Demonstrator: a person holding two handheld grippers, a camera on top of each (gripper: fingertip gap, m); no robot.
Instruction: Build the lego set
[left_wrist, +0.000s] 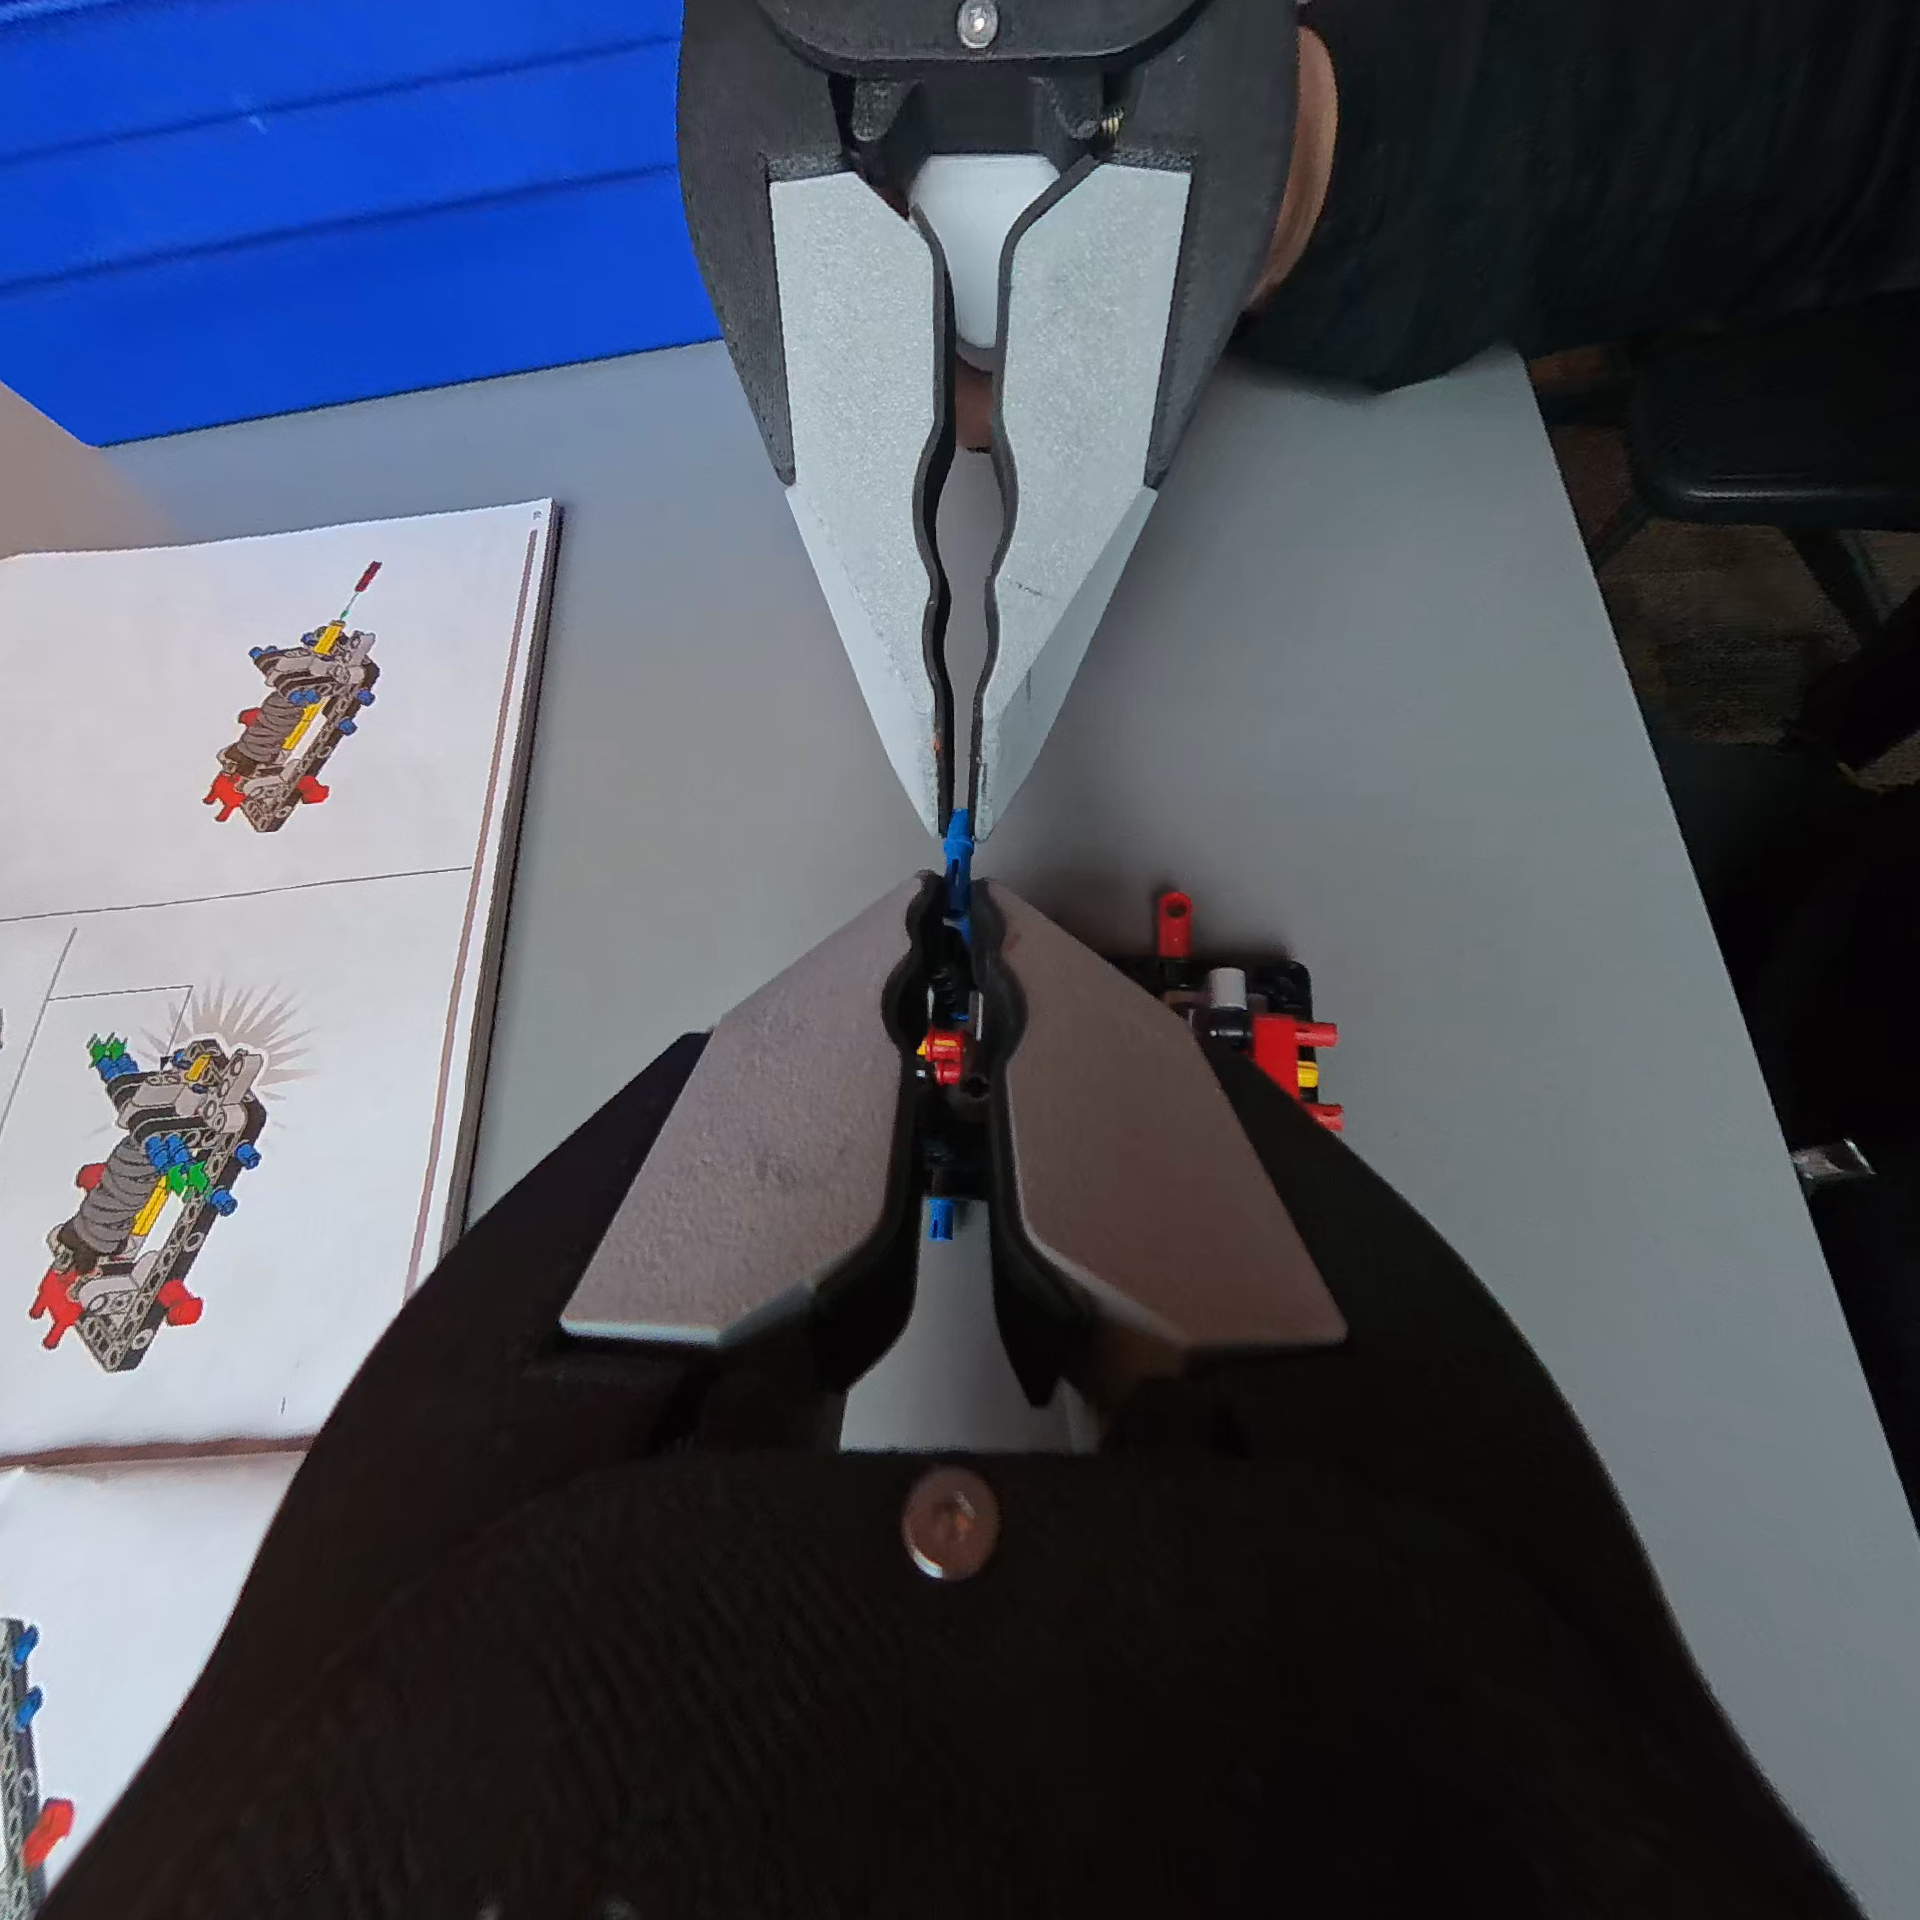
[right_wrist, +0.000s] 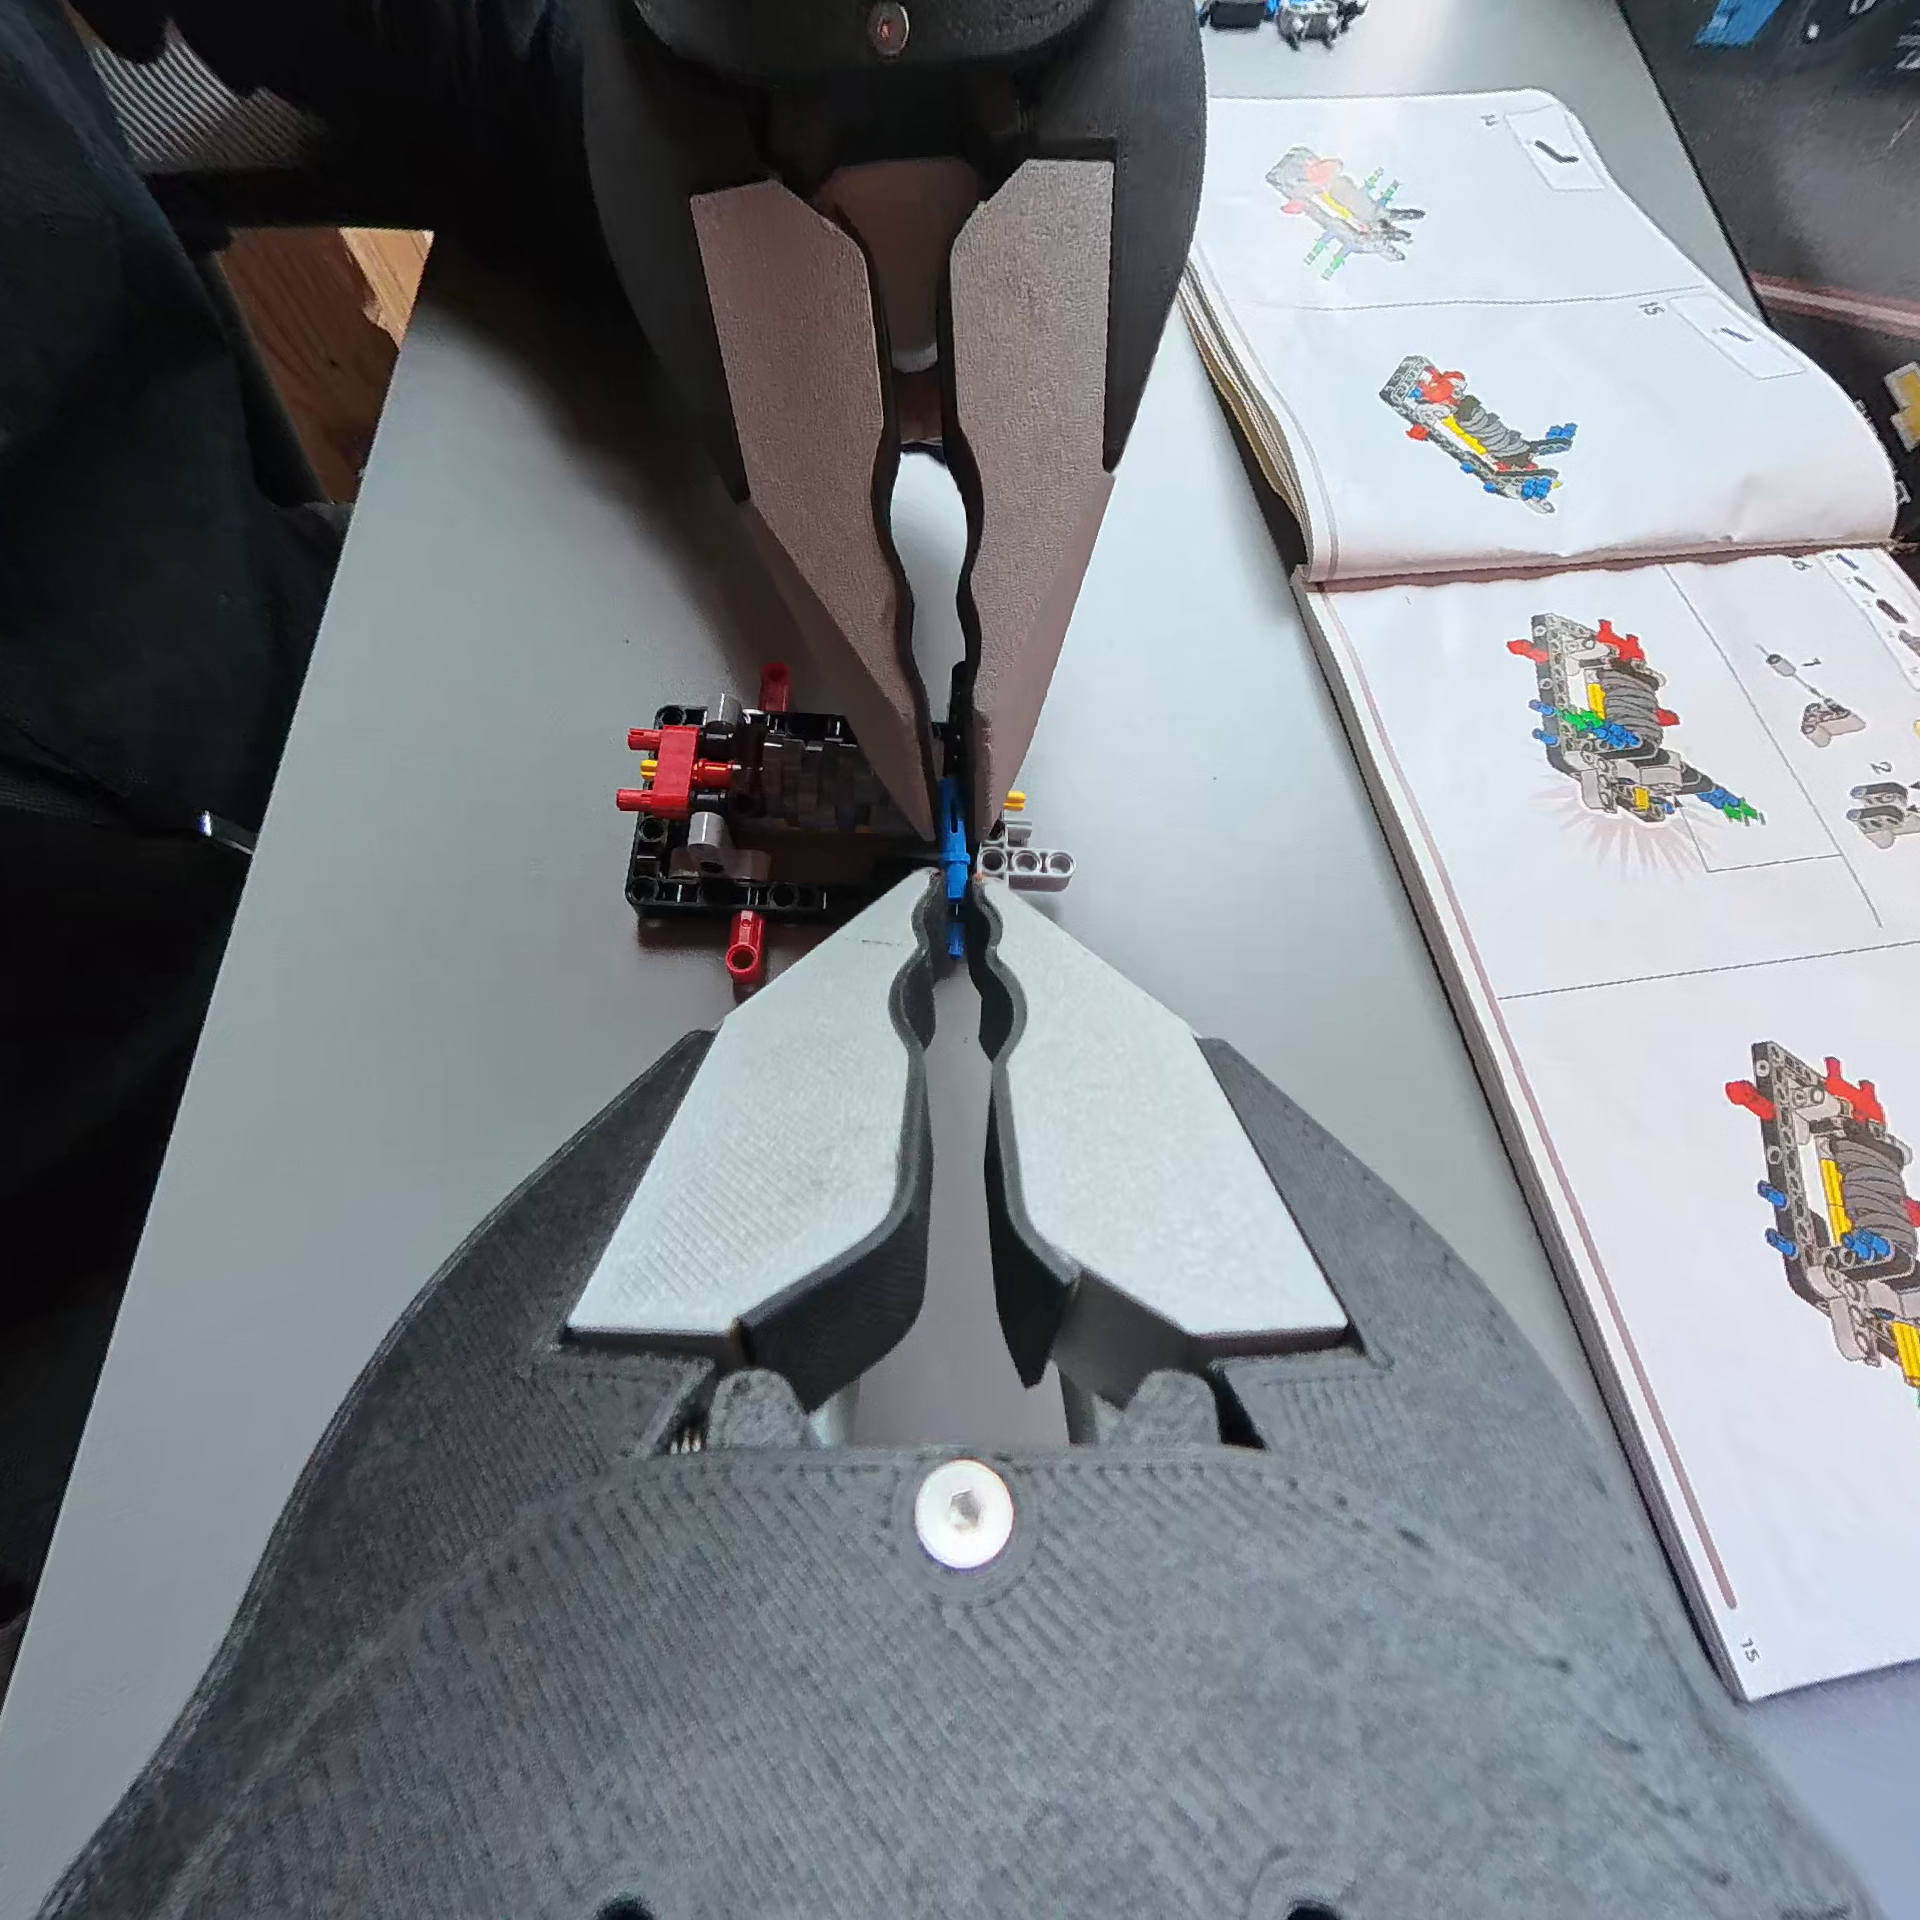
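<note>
A small blue pin (left_wrist: 958, 854) is pinched between both grippers, which meet tip to tip above the table. My left gripper (left_wrist: 958, 900), with brown-grey fingers, is shut on its near end. My right gripper (left_wrist: 961, 816), with light grey fingers, is shut on the far end. In the right wrist view the pin (right_wrist: 952, 857) sits in my right gripper (right_wrist: 952, 891), with the left gripper (right_wrist: 948, 821) opposite. The partly built black, red and grey lego assembly (left_wrist: 1262, 1023) lies on the table below, also seen in the right wrist view (right_wrist: 727, 821).
An open instruction booklet (left_wrist: 260, 935) lies beside the grippers, also in the right wrist view (right_wrist: 1558, 831). A blue bin (left_wrist: 312, 208) stands at the back. The grey table's edge (left_wrist: 1662, 831) runs close to the assembly. A dark-sleeved arm (left_wrist: 1558, 156) is behind the right gripper. Both grippers' tips are close together, under 4 cm apart.
</note>
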